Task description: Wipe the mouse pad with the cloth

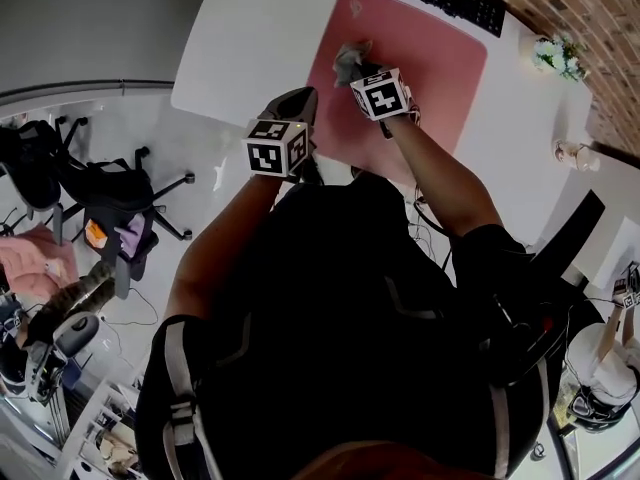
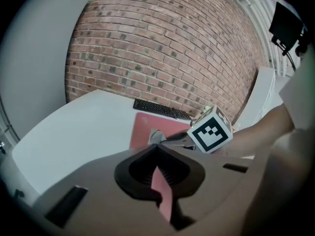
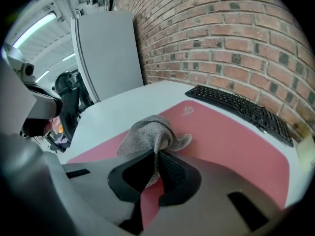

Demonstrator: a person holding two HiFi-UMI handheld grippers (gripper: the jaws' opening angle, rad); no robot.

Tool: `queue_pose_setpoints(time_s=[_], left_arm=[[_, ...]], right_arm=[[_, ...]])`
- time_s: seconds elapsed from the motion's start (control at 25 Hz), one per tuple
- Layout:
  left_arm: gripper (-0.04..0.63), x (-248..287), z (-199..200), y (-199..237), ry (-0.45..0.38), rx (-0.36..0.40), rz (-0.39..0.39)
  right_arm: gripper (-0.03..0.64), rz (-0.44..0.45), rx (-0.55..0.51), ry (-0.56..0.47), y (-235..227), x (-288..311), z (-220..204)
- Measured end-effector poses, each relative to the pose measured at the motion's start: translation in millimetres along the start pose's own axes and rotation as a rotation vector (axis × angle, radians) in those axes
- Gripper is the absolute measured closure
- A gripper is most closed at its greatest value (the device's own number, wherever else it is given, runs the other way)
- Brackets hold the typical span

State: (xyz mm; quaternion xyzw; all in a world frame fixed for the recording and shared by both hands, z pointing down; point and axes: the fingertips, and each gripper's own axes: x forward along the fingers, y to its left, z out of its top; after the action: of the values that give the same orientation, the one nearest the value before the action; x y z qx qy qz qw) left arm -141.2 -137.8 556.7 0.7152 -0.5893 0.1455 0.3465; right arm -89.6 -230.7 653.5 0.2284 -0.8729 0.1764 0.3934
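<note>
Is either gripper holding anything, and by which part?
The right gripper pinches the cloth by a bunched fold; the left gripper is shut on nothing.

No words or numbers can be read anywhere. The pink rectangular mouse pad carries only a pale, wordless emblem in one far corner.

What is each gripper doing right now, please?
Left gripper: jaws shut, holding nothing.
Right gripper: jaws shut on the grey cloth.
</note>
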Motion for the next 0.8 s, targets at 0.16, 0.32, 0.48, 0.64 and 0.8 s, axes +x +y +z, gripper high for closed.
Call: queue_pose_setpoints(time_s=[0.16, 0.32, 0.48, 0.64, 0.8], left_arm=[[0.592, 4.2, 2.4, -12.2, 0.007, 0.026, -0.027], [0.592, 9.0, 6.8, -30.7, 0.008, 0.036, -0.074], [0.592, 15.5, 8.6, -46.0, 0.016, 0.074, -0.111], [0.592, 23.5, 6.3, -59.0, 0.034, 0.1, -0.14], [0.592, 31.8, 4.6, -76.2, 0.051, 0.13, -0.181]], right_arm=[[0.586, -0.029, 0.029, 0.004, -14.4, -11.8, -13.0], [0.586, -0.071, 0.086, 0.004, -31.4, -24.5, -31.5], [0.586, -0.108, 0.133, 0.009, -45.1, -39.3, -49.3], [0.586, -0.144, 0.177, 0.009, -59.8, -56.4, -66.8], [0.586, -0.187, 0.22, 0.01, -76.9, -73.8, -87.4]])
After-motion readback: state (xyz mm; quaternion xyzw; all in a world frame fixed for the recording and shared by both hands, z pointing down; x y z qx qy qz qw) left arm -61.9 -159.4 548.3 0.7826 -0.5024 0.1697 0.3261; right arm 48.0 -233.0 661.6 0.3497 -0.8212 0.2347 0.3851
